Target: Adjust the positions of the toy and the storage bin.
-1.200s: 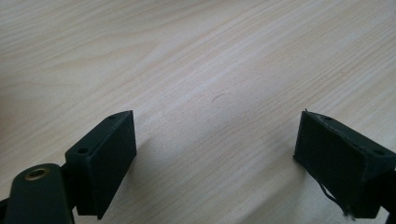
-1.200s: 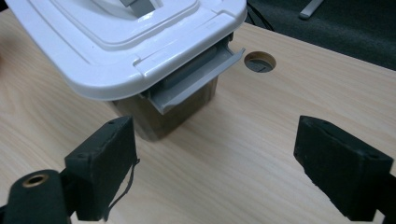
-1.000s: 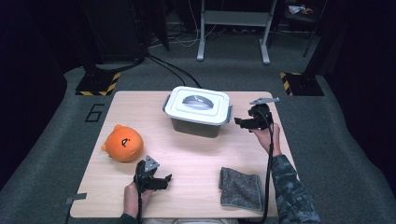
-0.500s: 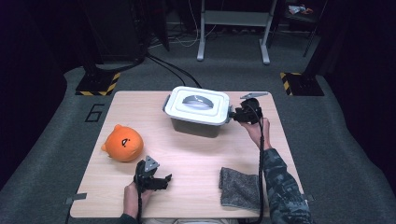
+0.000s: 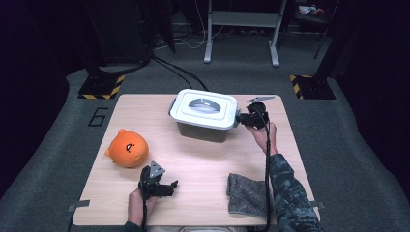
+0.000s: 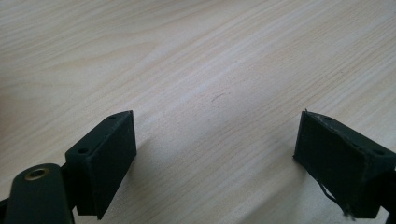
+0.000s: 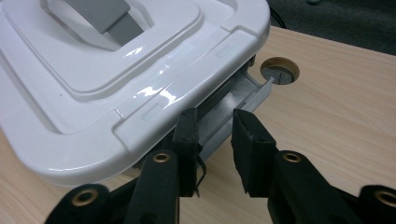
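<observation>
Since the earlier high view, the right gripper (image 5: 243, 119) has been brought in against the right end of the white lidded box (image 5: 205, 113), and its jaws have just been closing. In the right gripper view they are seen pinching the grey latch (image 7: 233, 100) that hangs under the lid's edge. By this grip the latch is judged ready to be pulled up and outward, so that this side of the lid may be freed.

The box is set at the far middle of the table (image 5: 203, 159), upright, its long axis running left to right, its handle (image 5: 203, 102) lying flat on the lid.

The left gripper (image 5: 167, 186) is rested at the near edge, jaws spread over bare wood. An orange plush toy (image 5: 127, 149) lies left, a grey cloth (image 5: 249, 194) near right.
</observation>
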Demonstrator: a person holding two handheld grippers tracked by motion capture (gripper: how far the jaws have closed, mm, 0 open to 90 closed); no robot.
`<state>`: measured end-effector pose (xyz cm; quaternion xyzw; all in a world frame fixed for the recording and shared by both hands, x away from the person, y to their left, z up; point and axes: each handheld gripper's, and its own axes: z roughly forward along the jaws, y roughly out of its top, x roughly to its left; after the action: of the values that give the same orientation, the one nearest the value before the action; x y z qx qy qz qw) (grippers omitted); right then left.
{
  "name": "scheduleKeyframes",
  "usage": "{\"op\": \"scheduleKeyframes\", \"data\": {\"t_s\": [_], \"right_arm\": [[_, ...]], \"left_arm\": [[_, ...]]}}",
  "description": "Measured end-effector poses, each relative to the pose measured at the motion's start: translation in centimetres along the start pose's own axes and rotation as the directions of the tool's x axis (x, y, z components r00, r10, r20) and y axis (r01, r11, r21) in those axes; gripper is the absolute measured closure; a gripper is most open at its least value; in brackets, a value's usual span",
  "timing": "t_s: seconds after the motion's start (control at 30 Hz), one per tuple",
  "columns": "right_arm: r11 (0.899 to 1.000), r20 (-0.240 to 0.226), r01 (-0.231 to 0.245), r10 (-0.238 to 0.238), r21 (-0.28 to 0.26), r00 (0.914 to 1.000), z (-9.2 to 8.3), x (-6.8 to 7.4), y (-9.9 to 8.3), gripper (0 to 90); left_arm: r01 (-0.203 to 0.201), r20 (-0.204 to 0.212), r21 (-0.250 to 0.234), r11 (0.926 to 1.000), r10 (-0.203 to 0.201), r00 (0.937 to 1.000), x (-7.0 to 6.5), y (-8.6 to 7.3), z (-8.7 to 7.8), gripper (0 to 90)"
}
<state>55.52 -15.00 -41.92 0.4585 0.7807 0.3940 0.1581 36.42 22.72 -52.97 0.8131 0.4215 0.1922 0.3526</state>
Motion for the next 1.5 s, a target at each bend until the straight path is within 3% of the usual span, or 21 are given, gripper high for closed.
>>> {"op": "scheduleKeyframes", "data": {"t_s": [0.7, 1.5], "right_arm": [[1.000, 0.047, 0.008, -0.008, 0.009, 0.9989, -0.4, 0.8, -0.2, 75.1], [0.999, 0.083, -0.023, 0.021, 0.026, 0.9964, -1.0, 1.9, -0.4, 74.5]], "left_arm": [[-0.003, -0.002, 0.000, 1.0000, 0.003, 1.0000, 0.0, 0.0, 0.0, 12.3], [-0.004, -0.007, -0.006, 1.0000, 0.004, 1.0000, 0.0, 0.0, 0.0, 12.3]]}}
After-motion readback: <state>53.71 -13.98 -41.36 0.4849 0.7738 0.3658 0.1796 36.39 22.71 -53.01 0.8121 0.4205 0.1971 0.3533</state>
